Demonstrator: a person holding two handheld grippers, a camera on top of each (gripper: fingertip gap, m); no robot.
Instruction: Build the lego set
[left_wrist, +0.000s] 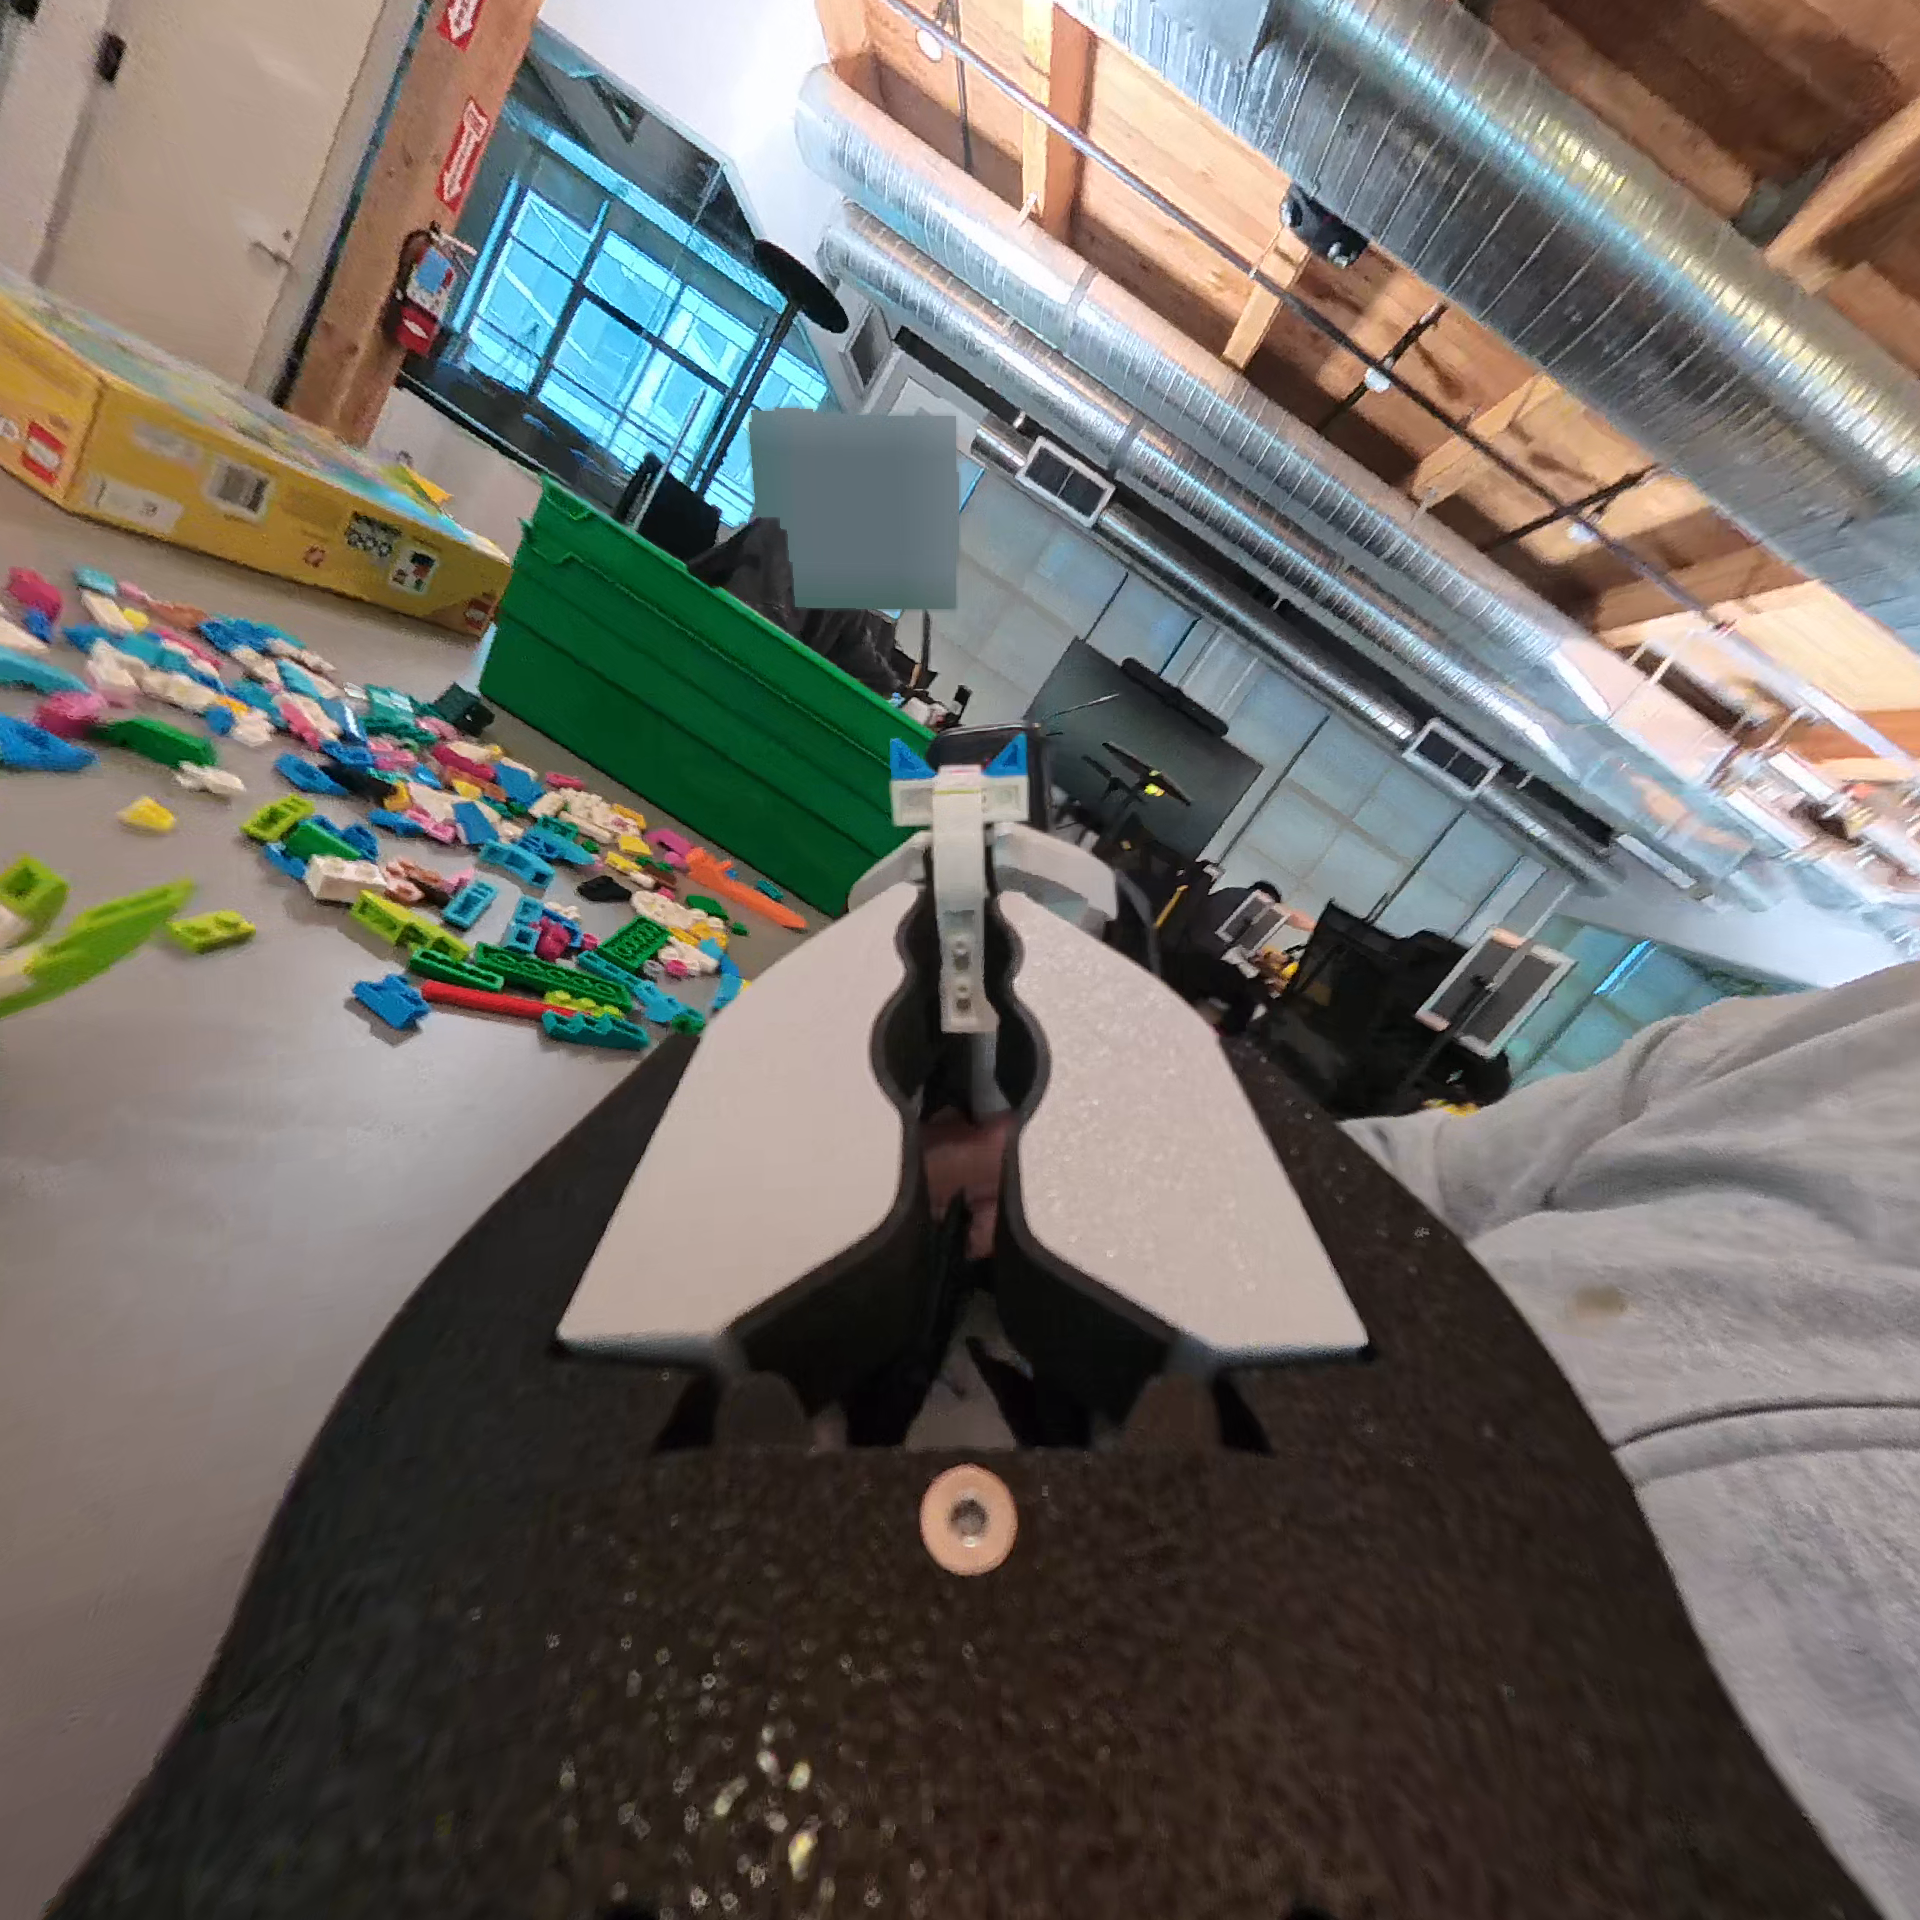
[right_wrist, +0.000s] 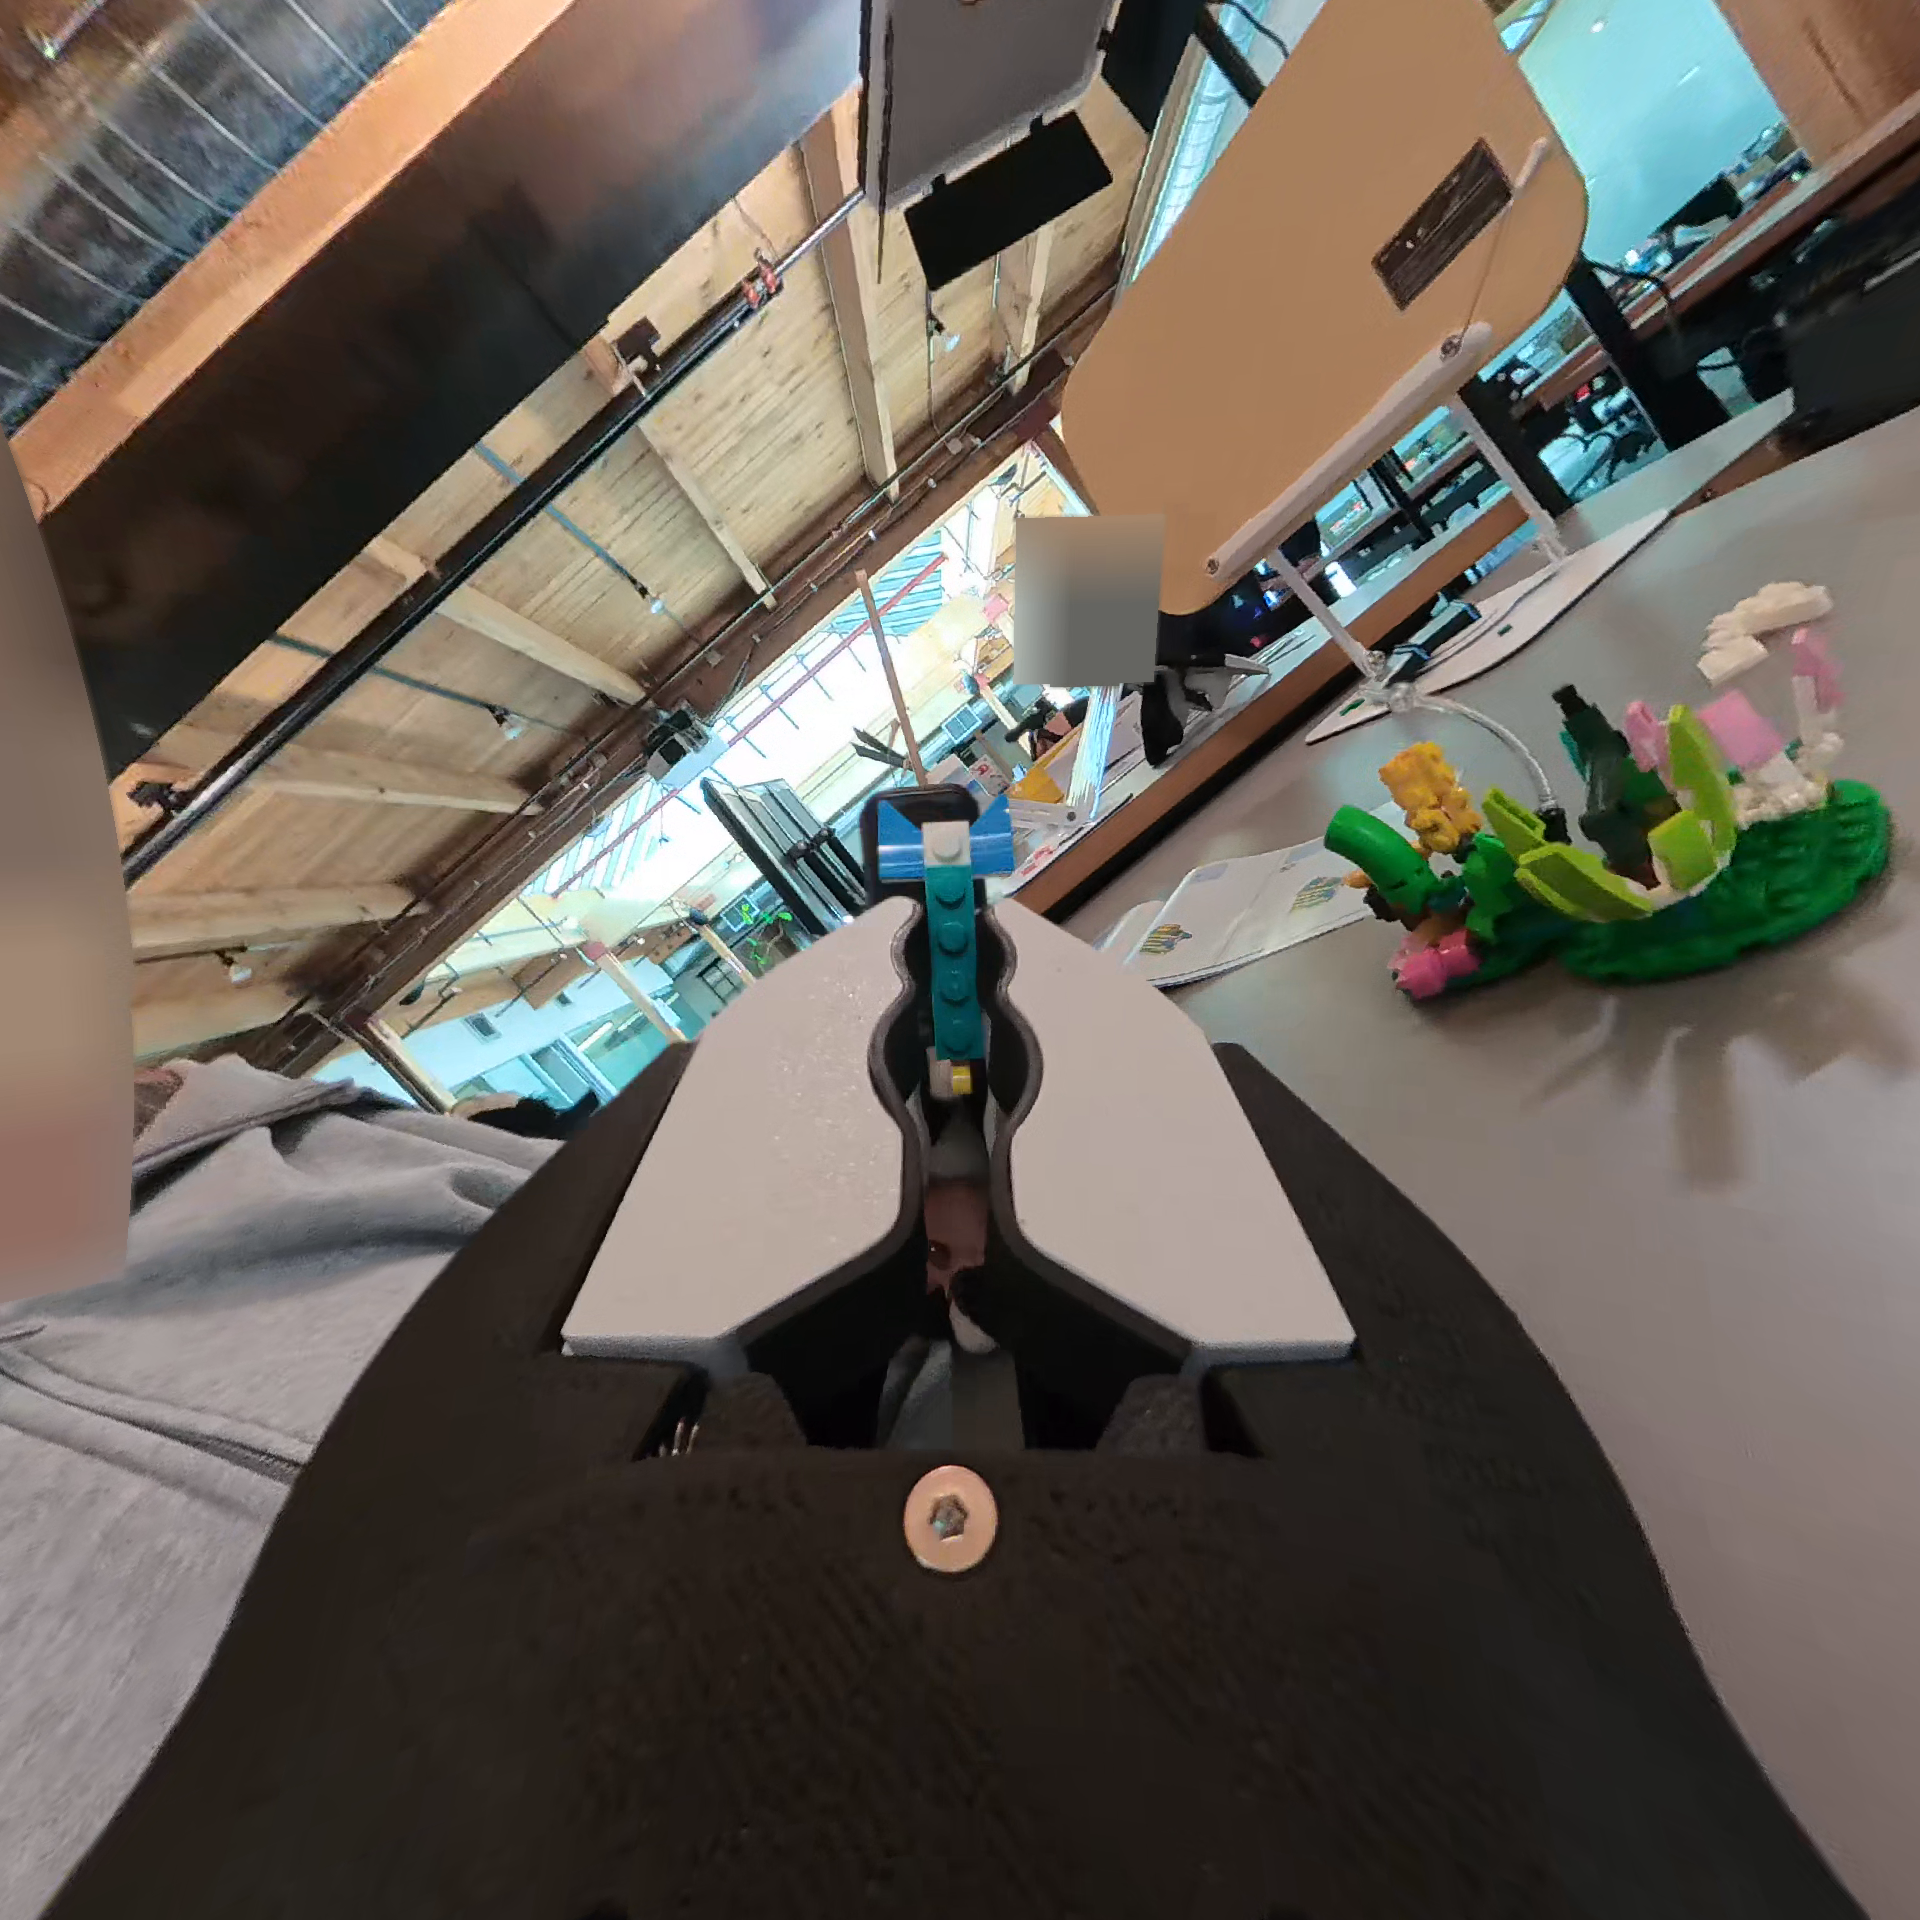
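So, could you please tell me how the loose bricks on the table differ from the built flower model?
The loose bricks lie scattered flat and unconnected beside a green bin; the flower model is assembled into one piece on a green base. The loose bricks are mostly blue, teal, white and pink; the flower model is mostly green, with yellow, pink and white parts. The loose bricks cover a wide patch; the flower model stands compact and upright. Both rest on the grey table.

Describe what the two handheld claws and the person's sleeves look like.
Both the left claw and right claw have rough black bodies, a silver centre screw, and two pale grey fingers with wavy black-lined inner edges. The person wears a light grey fleece sleeve.
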